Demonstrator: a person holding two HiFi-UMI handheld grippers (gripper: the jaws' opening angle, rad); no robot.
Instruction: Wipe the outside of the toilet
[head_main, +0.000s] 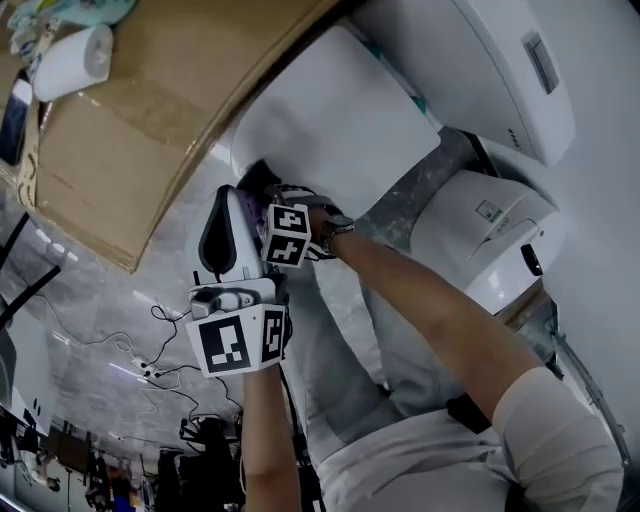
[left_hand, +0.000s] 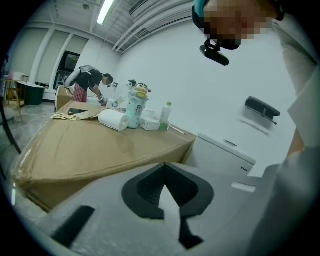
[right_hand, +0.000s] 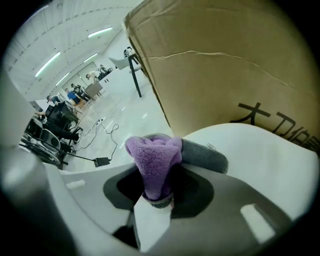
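Right tongs (right_hand: 157, 200) are clamped on the purple cloth (right_hand: 152, 160), w/ the folded wad poking out past the tips. The toilet (right_hand: 260, 150) is just ahead & right of those tips, a white curve, and the cloth's grey edge looks to be touching it. A cardboard box (right_hand: 215, 60) looms beyond. Lean the wad flat on the shell, keep the hard jaw tips off the glaze, and sweep along the curve w/ even pressure. Left tongs (left_hand: 166, 182) are closed w/ nothing in them, so hold them clear of the stroke.
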